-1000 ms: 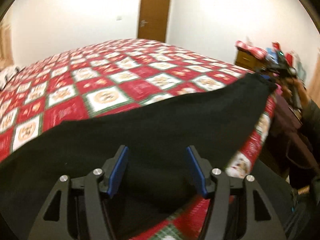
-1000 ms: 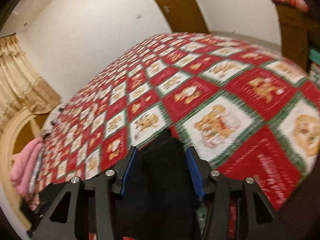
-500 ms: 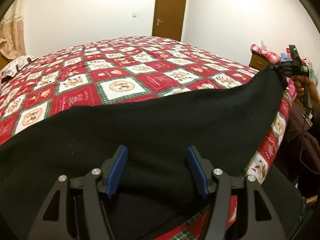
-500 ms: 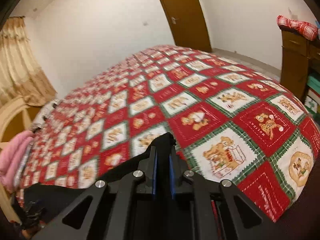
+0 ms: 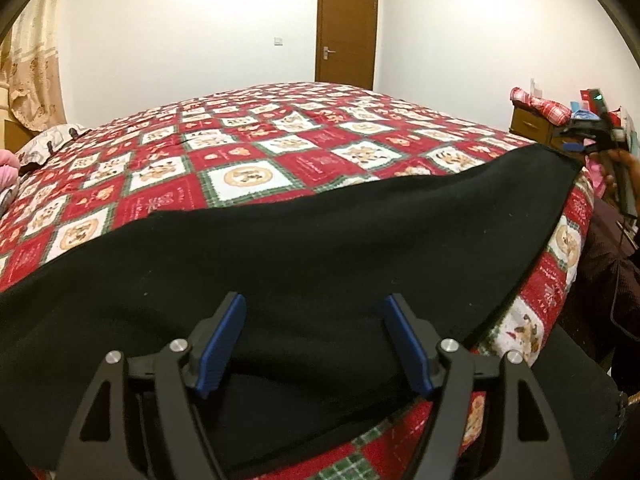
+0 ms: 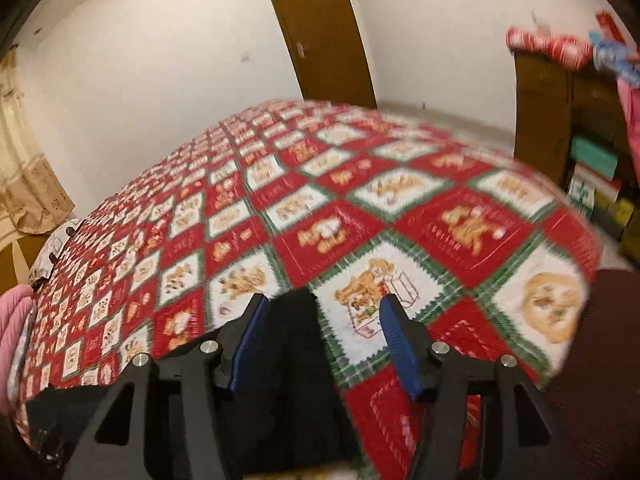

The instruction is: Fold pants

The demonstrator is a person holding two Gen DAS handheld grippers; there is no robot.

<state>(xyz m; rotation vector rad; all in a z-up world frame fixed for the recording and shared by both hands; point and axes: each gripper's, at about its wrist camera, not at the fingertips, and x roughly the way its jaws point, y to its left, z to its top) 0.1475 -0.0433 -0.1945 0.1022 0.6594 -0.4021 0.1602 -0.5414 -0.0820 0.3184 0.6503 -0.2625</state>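
Note:
The black pants (image 5: pixel 320 248) lie stretched along the near edge of the bed, over a red, white and green patterned bedspread (image 5: pixel 248 168). My left gripper (image 5: pixel 316 344) is open, its blue-padded jaws apart just above the cloth, holding nothing. My right gripper (image 6: pixel 320 340) is open at the far right end of the pants; that end of the pants (image 6: pixel 296 328) lies between the jaws, close to the left pad, ungripped. The right gripper also shows in the left wrist view (image 5: pixel 588 140), at the pants' far corner.
The bed fills both views, with a brown door (image 5: pixel 346 32) behind it. A wooden cabinet (image 6: pixel 560 120) with a red checked cloth on top stands right of the bed. A pillow (image 5: pixel 48 144) and pink fabric (image 6: pixel 12 320) lie at the left.
My right gripper, shut on the pants' end half a second ago, has opened and let the cloth go. The left gripper stayed open over the pants.

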